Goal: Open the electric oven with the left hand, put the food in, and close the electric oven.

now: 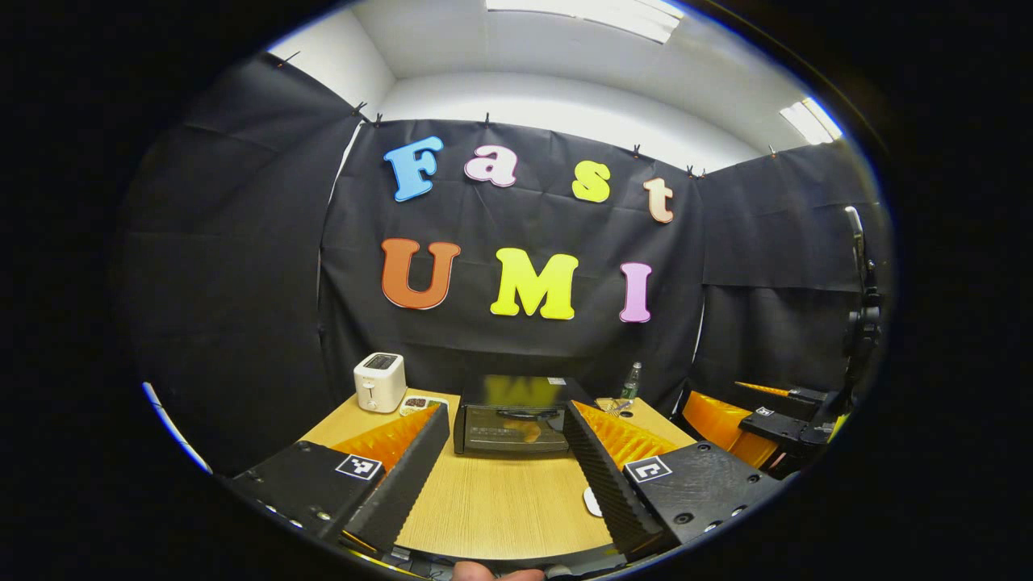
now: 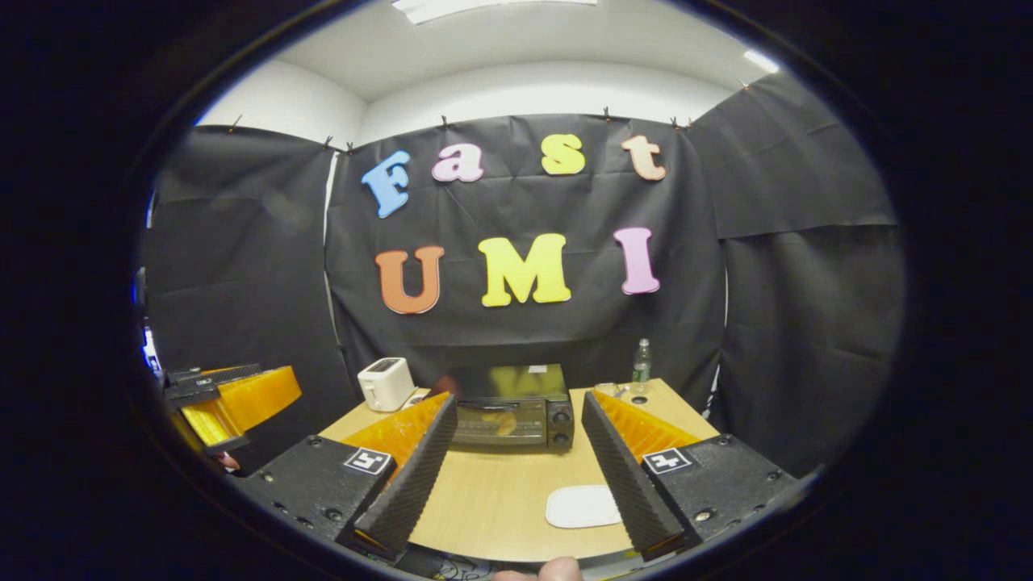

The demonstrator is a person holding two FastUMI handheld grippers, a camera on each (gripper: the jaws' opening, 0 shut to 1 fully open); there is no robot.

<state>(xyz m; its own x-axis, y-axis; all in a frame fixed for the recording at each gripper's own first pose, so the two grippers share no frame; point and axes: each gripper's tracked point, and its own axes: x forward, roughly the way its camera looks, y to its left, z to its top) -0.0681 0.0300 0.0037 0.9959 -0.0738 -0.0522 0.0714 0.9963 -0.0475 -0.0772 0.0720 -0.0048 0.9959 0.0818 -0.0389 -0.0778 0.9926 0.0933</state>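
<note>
— While both hand-held tools are hovering over the pale wooden table [image 2: 500, 492], where is the oven sitting?
— At the far middle of that table, against the black cloth wall: a small black electric oven with a dark glass door [image 1: 512, 420], its door standing closed, a golden piece of food [image 2: 505, 421] showing behind the glass in both the left gripper view and the right gripper view.

— And the tongs themselves?
— Spread, both of them. In the left gripper view the left gripper [image 1: 506, 472] is framing the oven with its fingers wide apart, pinching nothing. In the right gripper view the right gripper [image 2: 514, 468] is likewise gaping over bare tabletop, holding nothing.

— What else is lying around?
— A flat white rounded plate [image 2: 583, 506] is resting on the near part of the table, just beside the right gripper's right finger. A white two-slot toaster [image 1: 379, 382] is standing to the left of the oven, a small white dish of dark bits [image 1: 415, 403] between them. A clear plastic bottle with a green label [image 2: 641, 365] is standing upright at the back right
</note>
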